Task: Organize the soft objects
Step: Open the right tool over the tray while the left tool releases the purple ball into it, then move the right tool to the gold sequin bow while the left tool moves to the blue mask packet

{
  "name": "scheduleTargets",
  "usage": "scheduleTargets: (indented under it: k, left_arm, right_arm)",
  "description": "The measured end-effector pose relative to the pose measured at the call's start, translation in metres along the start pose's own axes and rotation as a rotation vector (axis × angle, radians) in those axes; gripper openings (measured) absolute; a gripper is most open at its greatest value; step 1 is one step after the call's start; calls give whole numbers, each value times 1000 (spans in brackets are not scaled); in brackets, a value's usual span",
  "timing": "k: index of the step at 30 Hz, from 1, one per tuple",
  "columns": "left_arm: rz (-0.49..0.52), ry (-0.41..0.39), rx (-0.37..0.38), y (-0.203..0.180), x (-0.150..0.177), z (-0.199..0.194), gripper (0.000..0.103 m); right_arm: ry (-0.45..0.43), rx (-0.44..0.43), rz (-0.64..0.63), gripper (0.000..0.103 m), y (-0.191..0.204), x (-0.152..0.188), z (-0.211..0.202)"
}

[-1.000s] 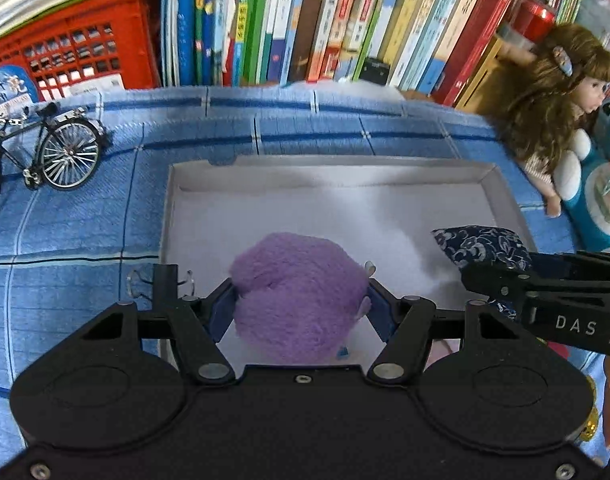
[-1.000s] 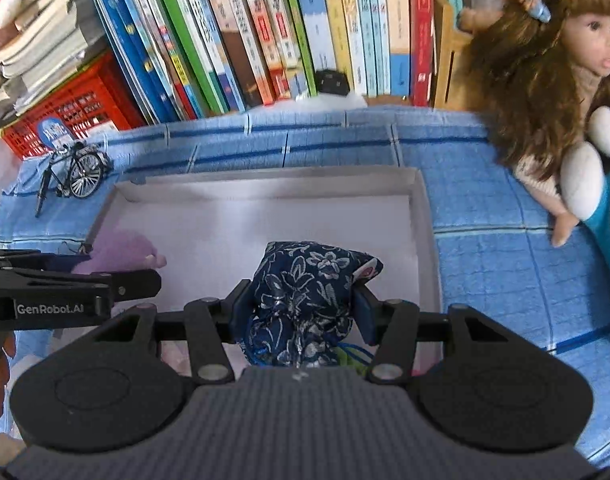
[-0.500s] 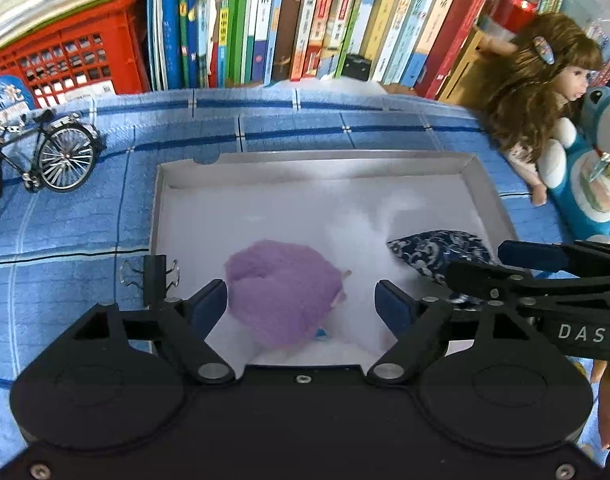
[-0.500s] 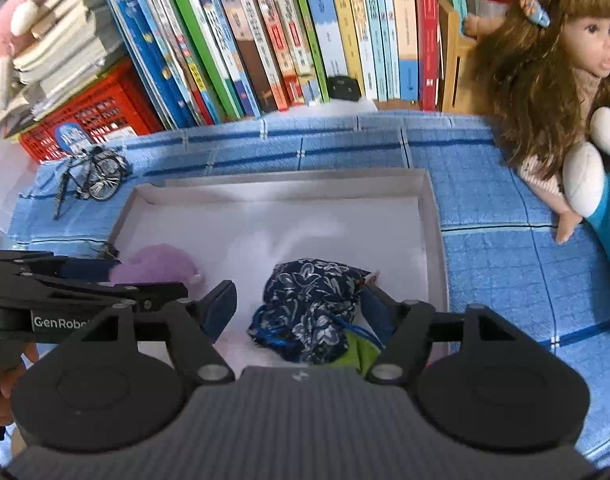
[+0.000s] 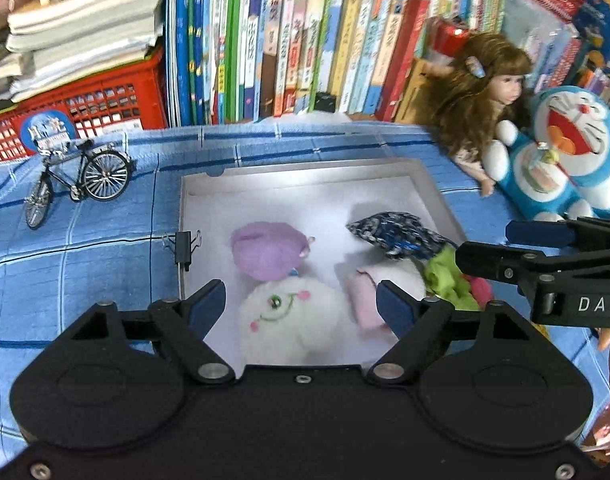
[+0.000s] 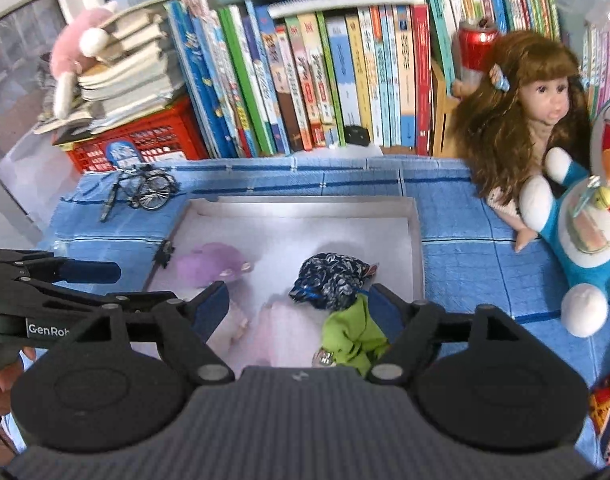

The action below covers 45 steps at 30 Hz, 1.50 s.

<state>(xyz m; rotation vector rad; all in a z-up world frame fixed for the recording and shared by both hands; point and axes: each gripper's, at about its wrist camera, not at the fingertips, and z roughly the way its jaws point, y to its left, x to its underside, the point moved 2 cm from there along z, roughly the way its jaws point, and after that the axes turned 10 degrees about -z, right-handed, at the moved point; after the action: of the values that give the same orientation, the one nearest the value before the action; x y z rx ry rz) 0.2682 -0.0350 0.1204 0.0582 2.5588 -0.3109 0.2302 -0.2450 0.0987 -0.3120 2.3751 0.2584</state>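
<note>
Black jaws w/ blue pads on both claws, nothing pinched in either. Left gripper [image 5: 301, 306] stands wide & empty; below its gap lie a white plush [image 5: 293, 322] w/ a stitched face and a pink-and-white roll [image 5: 379, 290]. Neither pad touches them. Right gripper [image 6: 299, 306] is opening at this moment, nothing clamped; the green cloth [image 6: 351, 334] and blue floral pouch [image 6: 333, 280] sit under the right half of its gap, free of the pads as far as I can tell.

Going outward: purple plush [image 5: 267, 254] rests just past the white one, toward the tray's left wall, w/ the pouch well over on the right side. Both lie on the floor of the shallow white tray [image 5: 305, 178], so I'd say that's the collecting spot & these two are delivered. Soft stuff is bunched along the near edge, prob. because that's the easiest reach; far half of the tray floor is bare, so room left.

A black binder clip [image 5: 183, 246] is clamped on the tray's left wall — maybe to hold the card corner; can't be sure.

Beyond, on the blue checked cloth [image 5: 105, 240]: a model bicycle [image 5: 79, 184] at left, hard, so likely not part of the job. At right a doll [image 6: 521, 120] and blue cat plush [image 6: 581, 220] lean by the book row [image 6: 325, 80], outside the tray. The cat plush may be next, tho too bulky for an easy pinch.
</note>
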Motion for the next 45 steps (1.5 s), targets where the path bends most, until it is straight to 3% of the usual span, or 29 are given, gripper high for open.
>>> scheduleTargets:
  k: [10,14,21,29,35,40,45]
  left_arm:
    - [93,-103,53,-5,66,-62,85]
    - [135,-132,109,-3,100,-86,86]
    - [133,-196,159,22,145,-116,90]
    - [110,-282,92,69,197,-128,93]
    - [36,-333,2,102,229,-109,93]
    - [-11,-319,-96,125,241,-73,84]
    - [-120,-322,-76,137,237,-57,82]
  right_arm:
    - [-176,15,-82,88,7,55,-79]
    - [-232,22,-78,89,-1,80,-107]
    - [-293,112,-60,91,-21,120,-133]
    - [-324,238,-6,91,-50,159,-134]
    - [-275,297,14,82,-60,189,-109]
    - [-225,279,39,78,-64,205,-84]
    - [-212,255,63,78,-64,210,-69]
